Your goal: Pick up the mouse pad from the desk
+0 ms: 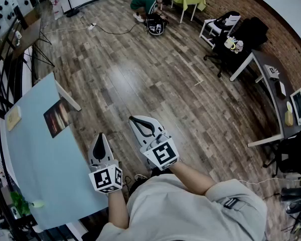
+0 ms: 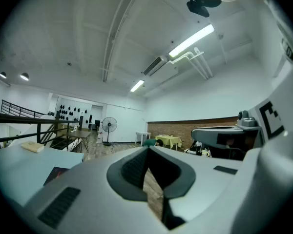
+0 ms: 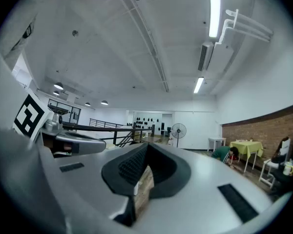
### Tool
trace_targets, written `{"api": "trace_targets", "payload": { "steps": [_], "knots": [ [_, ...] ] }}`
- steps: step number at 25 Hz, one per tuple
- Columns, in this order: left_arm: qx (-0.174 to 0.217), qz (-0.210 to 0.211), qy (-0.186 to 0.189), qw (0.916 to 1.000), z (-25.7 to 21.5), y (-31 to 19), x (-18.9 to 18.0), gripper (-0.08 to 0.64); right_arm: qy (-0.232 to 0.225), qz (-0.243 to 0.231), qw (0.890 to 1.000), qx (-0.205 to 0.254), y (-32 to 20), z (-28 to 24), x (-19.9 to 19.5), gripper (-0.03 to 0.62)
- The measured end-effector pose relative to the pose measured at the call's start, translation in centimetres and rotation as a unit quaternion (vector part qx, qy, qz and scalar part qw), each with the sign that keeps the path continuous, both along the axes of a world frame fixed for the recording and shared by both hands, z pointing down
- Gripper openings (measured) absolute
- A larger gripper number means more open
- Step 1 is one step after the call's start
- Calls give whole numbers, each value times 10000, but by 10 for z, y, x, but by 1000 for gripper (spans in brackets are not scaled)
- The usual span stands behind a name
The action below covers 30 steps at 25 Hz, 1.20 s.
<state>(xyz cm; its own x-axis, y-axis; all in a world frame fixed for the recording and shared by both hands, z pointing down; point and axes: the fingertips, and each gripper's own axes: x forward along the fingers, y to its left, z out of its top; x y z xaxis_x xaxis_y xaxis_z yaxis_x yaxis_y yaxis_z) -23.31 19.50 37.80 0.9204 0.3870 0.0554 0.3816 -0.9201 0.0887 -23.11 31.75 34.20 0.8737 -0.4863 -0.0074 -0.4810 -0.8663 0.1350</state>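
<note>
Since the desk point(image 1: 45, 159) stands off to the left of both pairs of jaws, you need to turn toward it first; at present both grippers point level, out over the open floor. The mouse pad point(image 1: 57, 117) lies flat on the desk, ahead and to the left of the left gripper point(image 1: 101, 136) and well apart from its jaws. It is farther still from the right gripper point(image 1: 134, 119). Both pairs of jaws are closed tip to tip, with nothing between them, so I judge the reach has not begun.

Use the left gripper, since it is nearer, and spread its jaws before you come down. A thin flat pad offers no side to pinch. Aim for the pad's edge near the desk's border, ease one jaw under and one over, then close and lift.
</note>
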Motion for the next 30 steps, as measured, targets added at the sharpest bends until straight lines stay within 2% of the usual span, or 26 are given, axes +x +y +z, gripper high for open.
{"api": "trace_targets", "payload": {
  "steps": [5, 9, 13, 19, 30],
  "knots": [
    [4, 137, -45, 9999, 9, -13, -5, 12, -55, -48, 9999, 108, -18, 9, -9, 3],
    [-82, 211, -287, 9993, 26, -12, -10, 12, -385, -197, 9990, 108, -27, 28, -19, 5],
    [-101, 217, -413, 9989, 37, -8, -3, 12, -532, -268, 9982, 104, -25, 37, -11, 8],
    [-2, 52, -385, 9992, 42, -10, 35, 12, -397, -446, 9979, 238, -28, 41, 34, 21],
    [207, -198, -295, 9992, 23, 6, 135, 12, -312, -931, 9943, 413, -20, 30, 136, 29]
  ]
}}
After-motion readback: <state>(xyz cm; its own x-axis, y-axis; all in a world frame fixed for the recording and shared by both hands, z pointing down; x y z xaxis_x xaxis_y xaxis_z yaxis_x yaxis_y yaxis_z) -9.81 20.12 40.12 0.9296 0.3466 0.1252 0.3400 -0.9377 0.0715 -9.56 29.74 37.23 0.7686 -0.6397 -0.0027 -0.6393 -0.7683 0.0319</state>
